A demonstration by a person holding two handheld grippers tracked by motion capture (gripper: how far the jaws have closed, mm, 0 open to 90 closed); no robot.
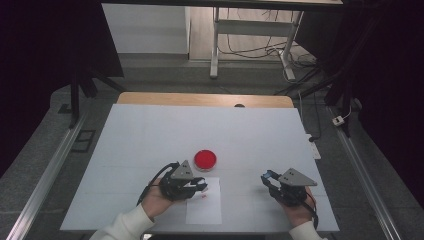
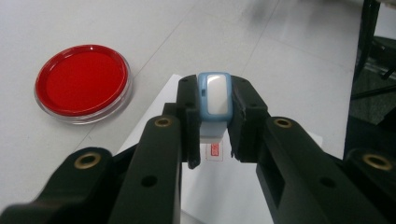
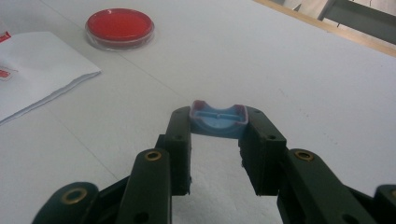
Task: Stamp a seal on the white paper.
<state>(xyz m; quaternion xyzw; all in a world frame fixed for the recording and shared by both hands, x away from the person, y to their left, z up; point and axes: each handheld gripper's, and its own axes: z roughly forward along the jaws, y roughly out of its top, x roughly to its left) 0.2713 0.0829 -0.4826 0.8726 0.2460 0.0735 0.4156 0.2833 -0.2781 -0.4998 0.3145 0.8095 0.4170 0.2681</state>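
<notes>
My left gripper [image 1: 202,187] [image 2: 214,119] is shut on a small blue stamp [image 2: 214,95] with a white face. It hangs just over a white sheet of paper [image 1: 204,207] [image 2: 224,186] that bears a red stamped mark [image 2: 215,151]. A round red ink dish [image 1: 205,159] [image 2: 81,80] [image 3: 120,25] lies on the table just beyond the paper. My right gripper [image 1: 267,176] [image 3: 218,128] is off to the right, shut on a blue cap [image 3: 218,120] with reddish edges, held a little above the table.
The white table top [image 1: 150,135] stretches far beyond both hands, with a wooden edge [image 1: 200,98] at the back. A metal rail [image 1: 50,165] runs along the left side. The paper's corner [image 3: 37,65] lies left of the right gripper.
</notes>
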